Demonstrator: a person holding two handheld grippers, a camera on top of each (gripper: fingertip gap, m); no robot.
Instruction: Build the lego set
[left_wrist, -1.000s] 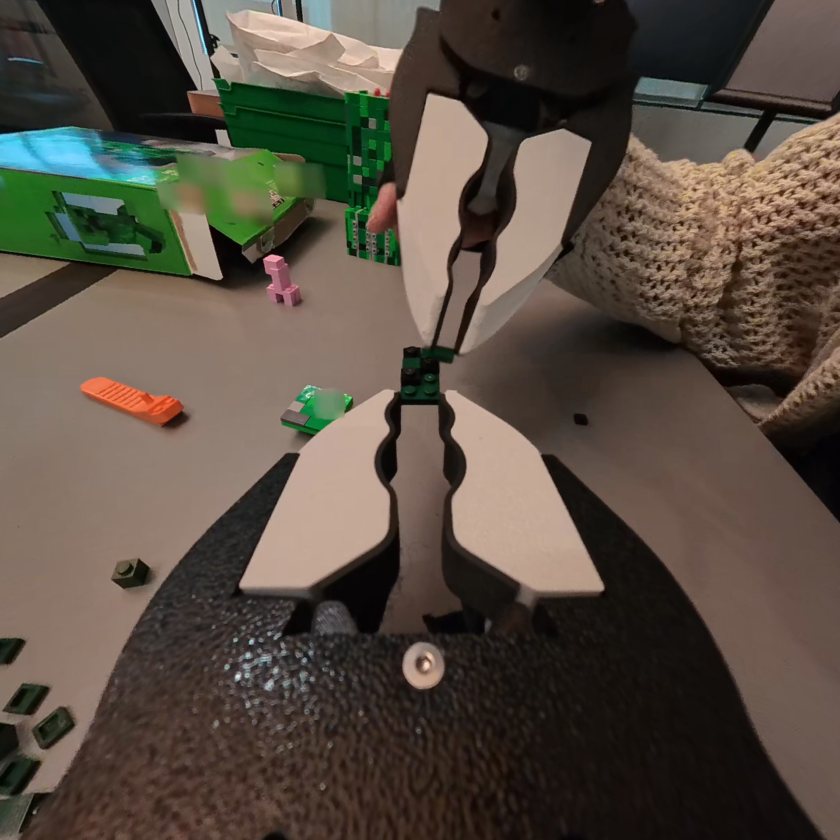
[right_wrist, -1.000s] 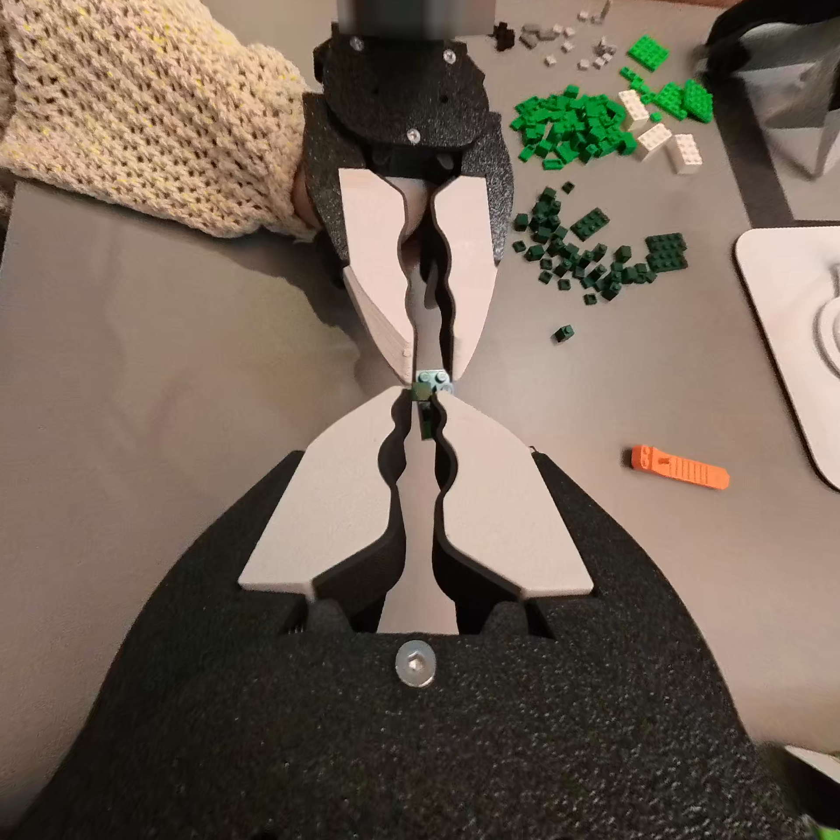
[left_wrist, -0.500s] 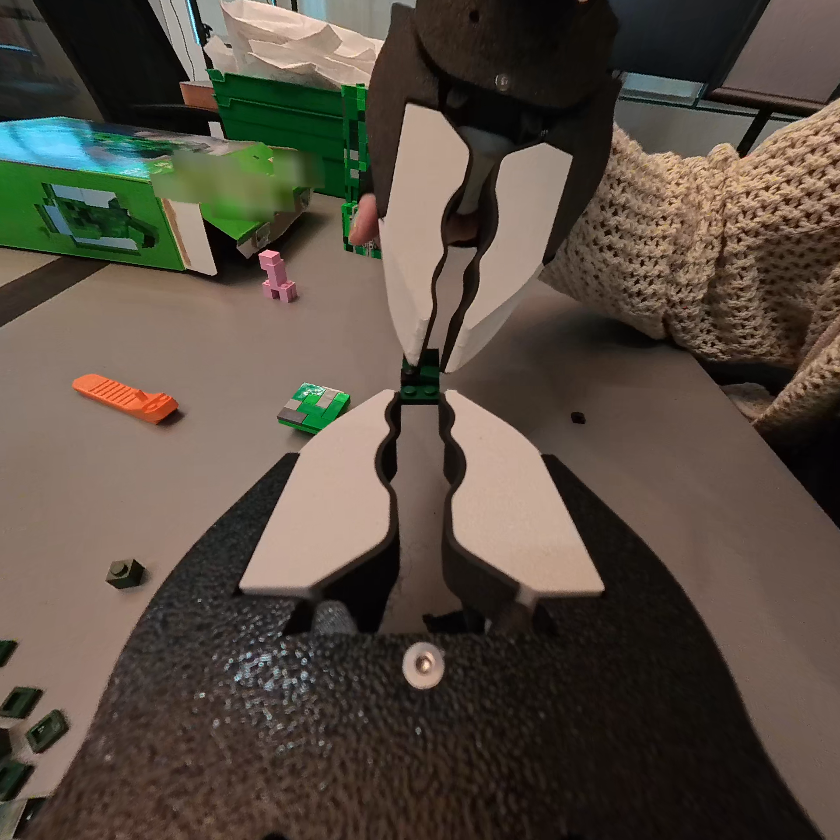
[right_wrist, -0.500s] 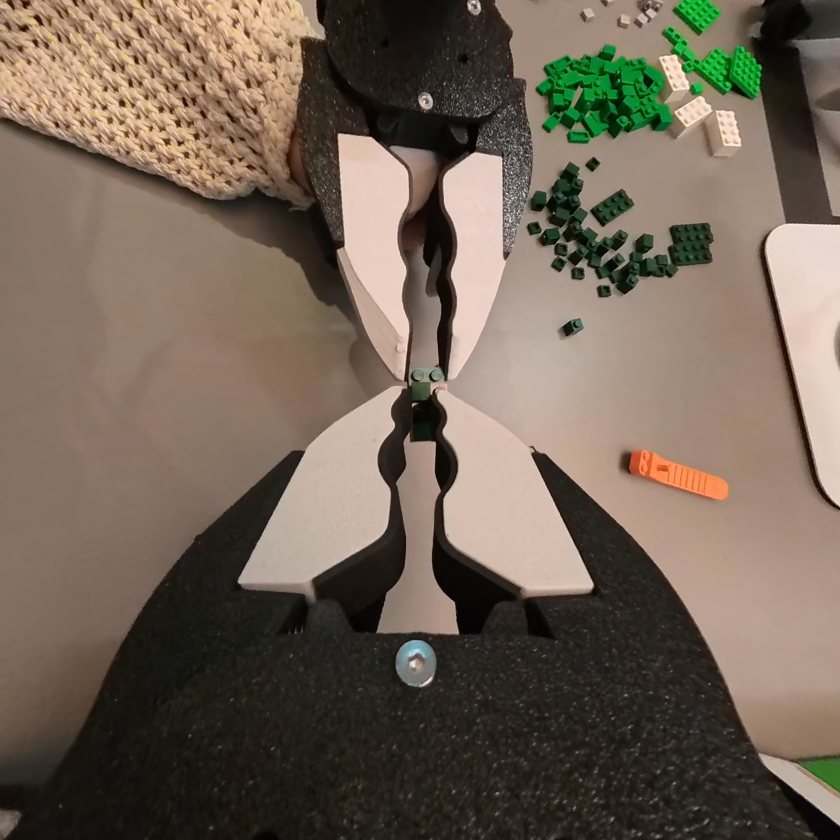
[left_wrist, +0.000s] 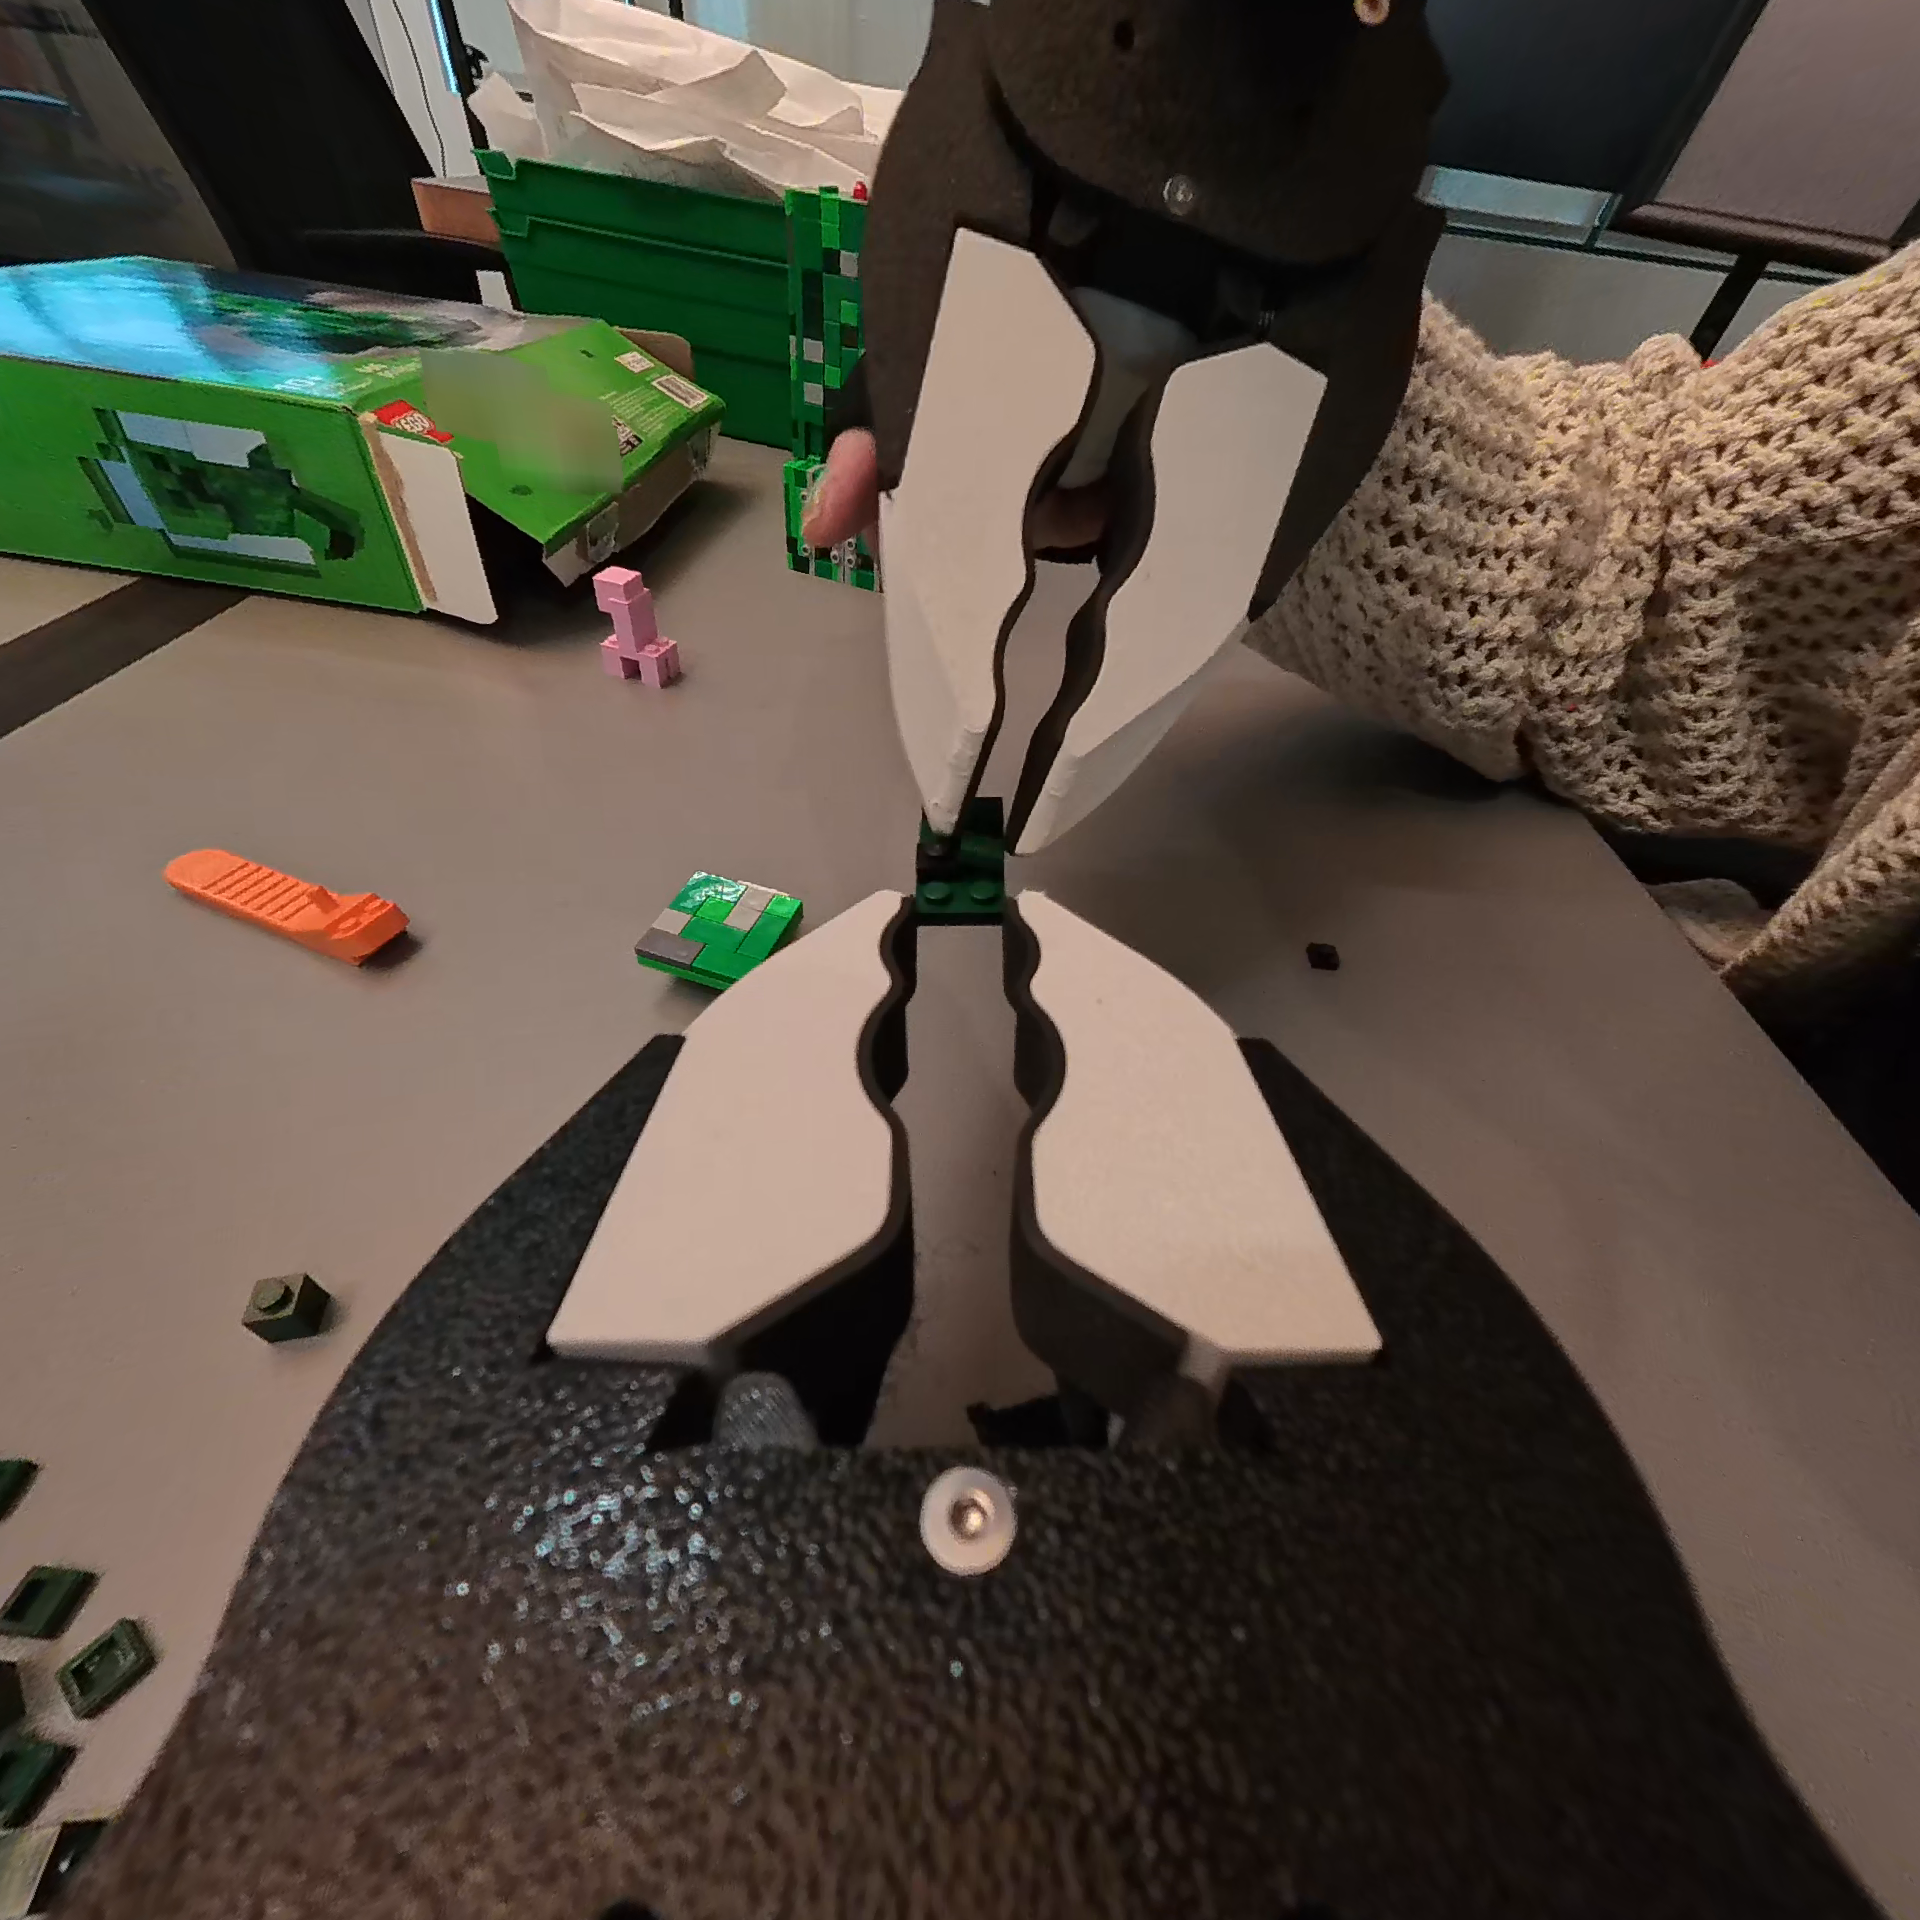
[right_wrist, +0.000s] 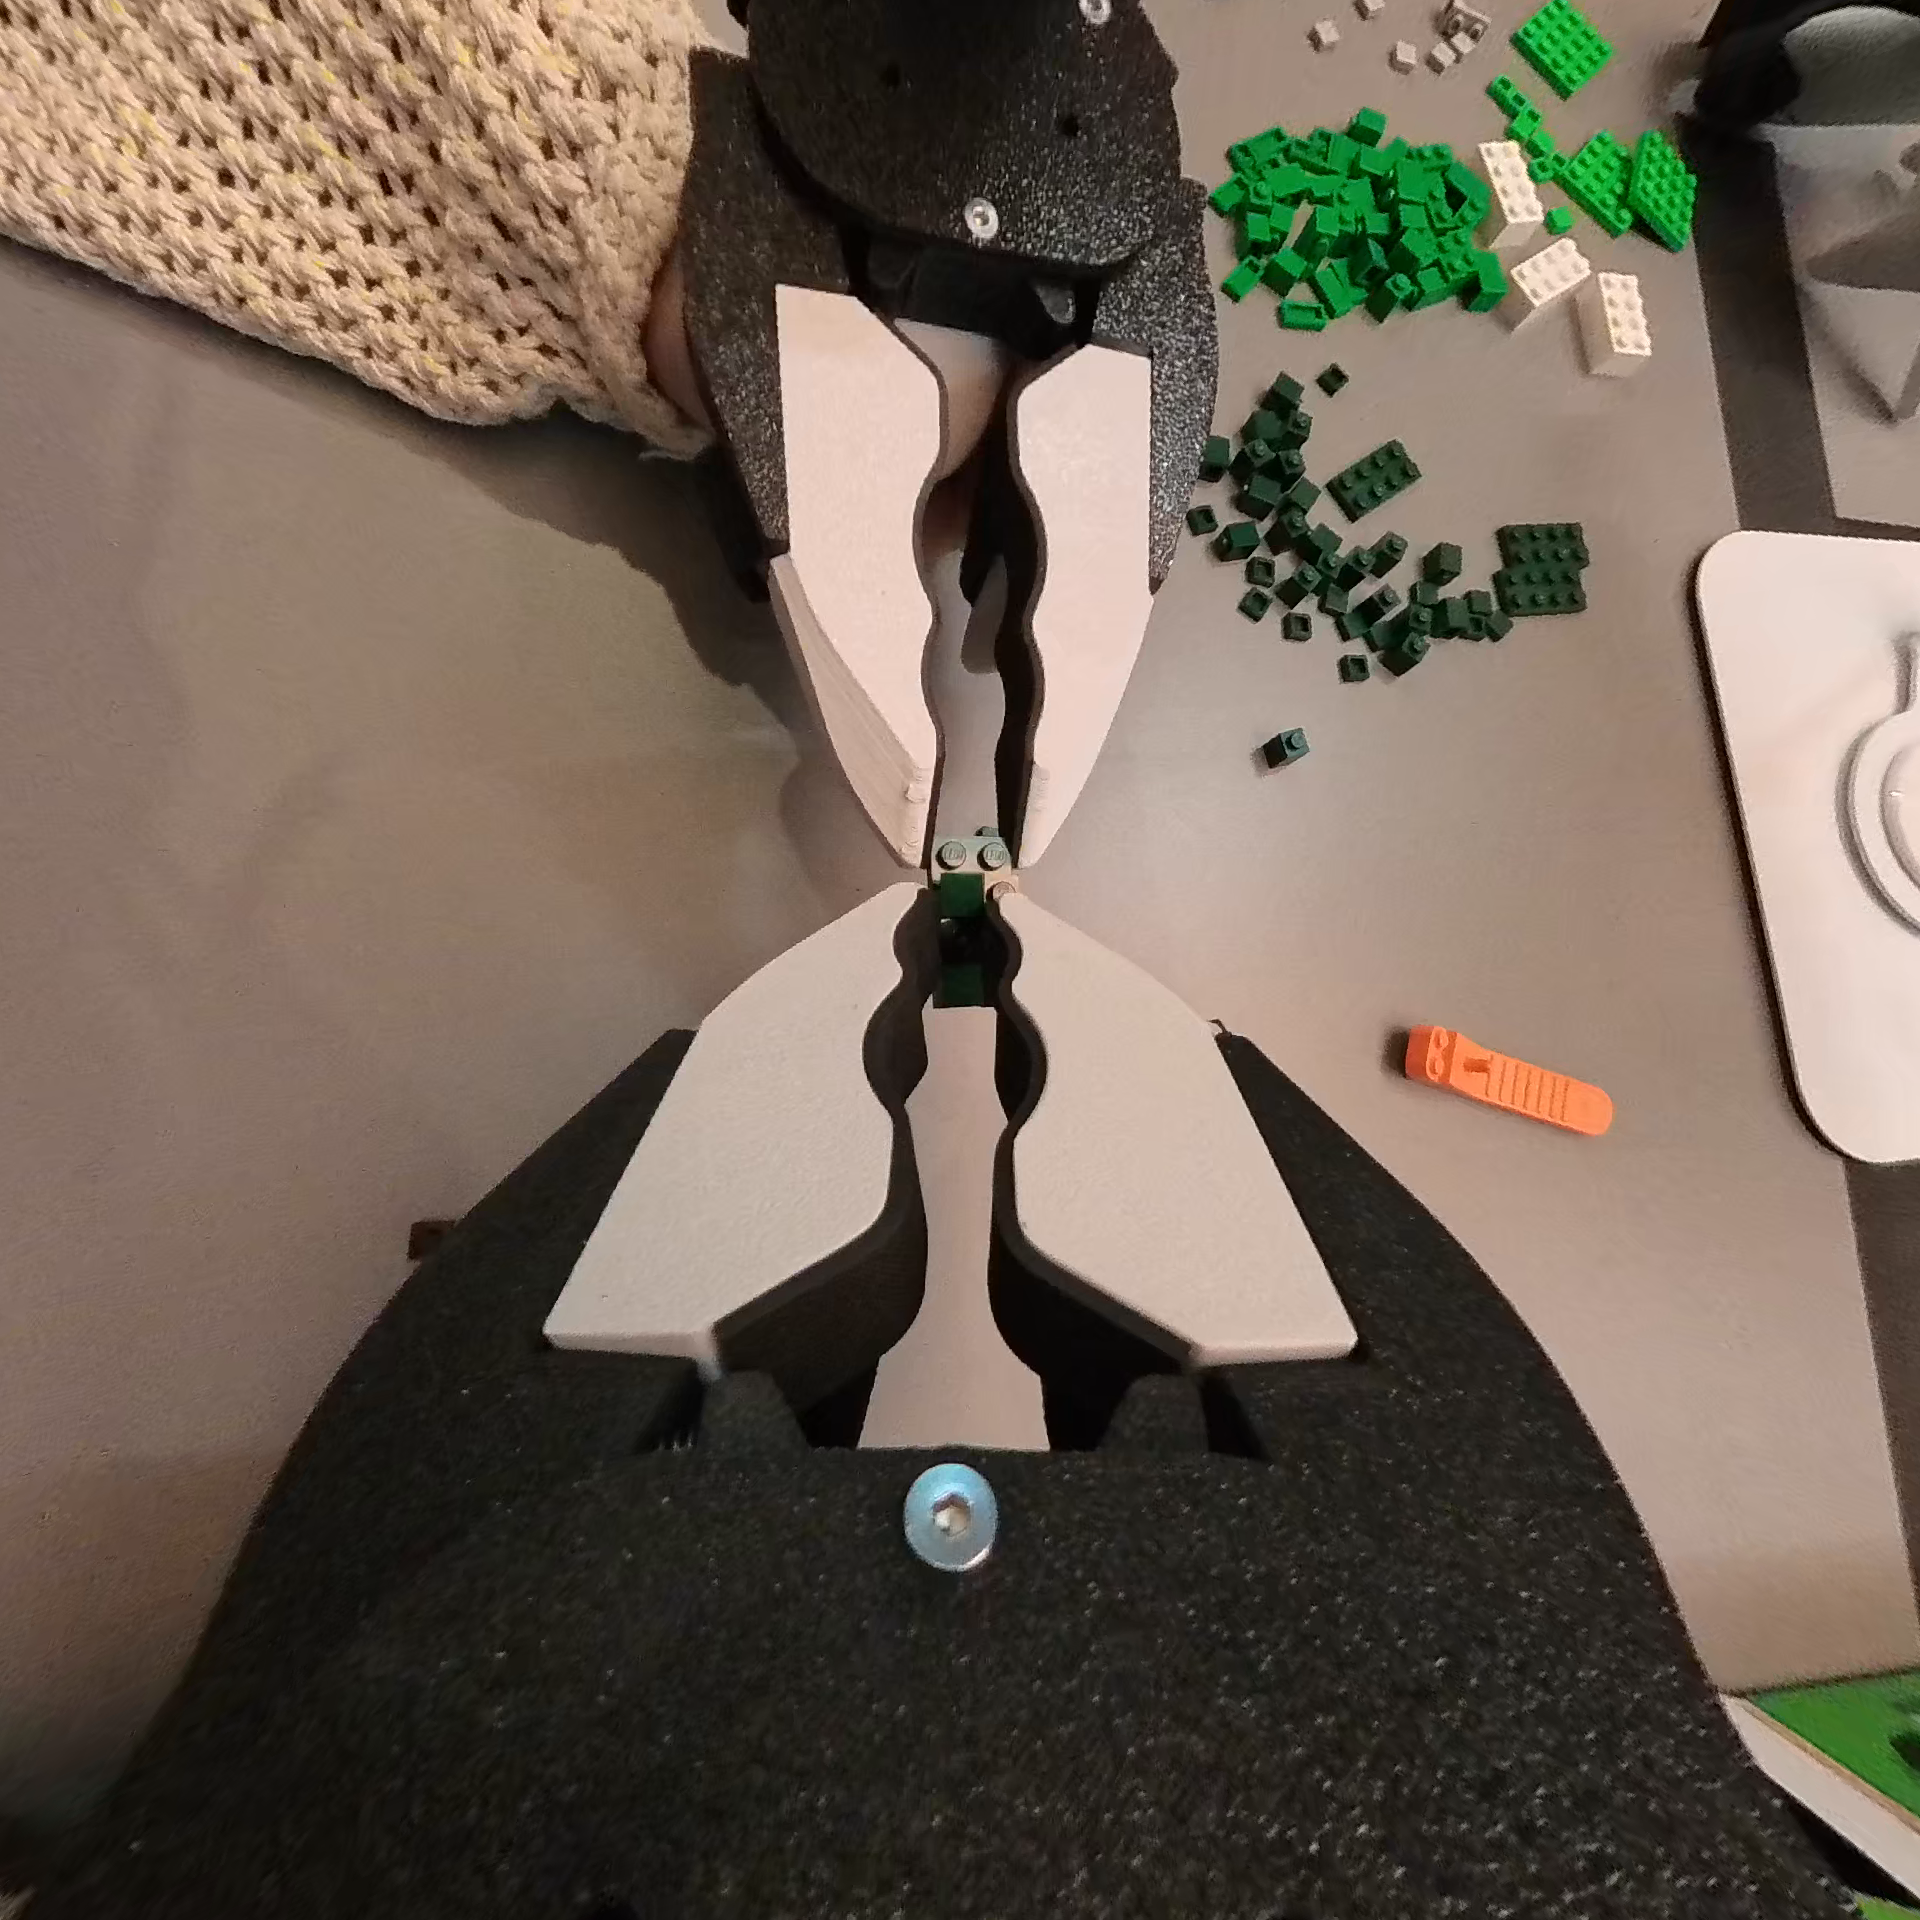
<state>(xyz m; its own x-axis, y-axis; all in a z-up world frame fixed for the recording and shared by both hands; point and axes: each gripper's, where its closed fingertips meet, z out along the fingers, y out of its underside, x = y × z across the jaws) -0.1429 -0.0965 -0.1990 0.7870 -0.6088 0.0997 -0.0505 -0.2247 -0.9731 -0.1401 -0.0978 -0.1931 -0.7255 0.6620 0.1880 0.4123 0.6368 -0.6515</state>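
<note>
Your left gripper (left_wrist: 959, 906) pinches a dark green plate (left_wrist: 958, 900) above the desk (left_wrist: 436, 1060) — your right gripper (left_wrist: 977, 826), fingers clamped on a small green piece (left_wrist: 982, 828), meets it tip to tip; beyond, left of the plate, an orange separator (left_wrist: 286, 904).

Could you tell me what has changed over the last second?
The right gripper pressed its dark green piece closer onto the green plate held by the left gripper. Both grips stayed shut; the orange separator tool and loose bricks did not move.
</note>
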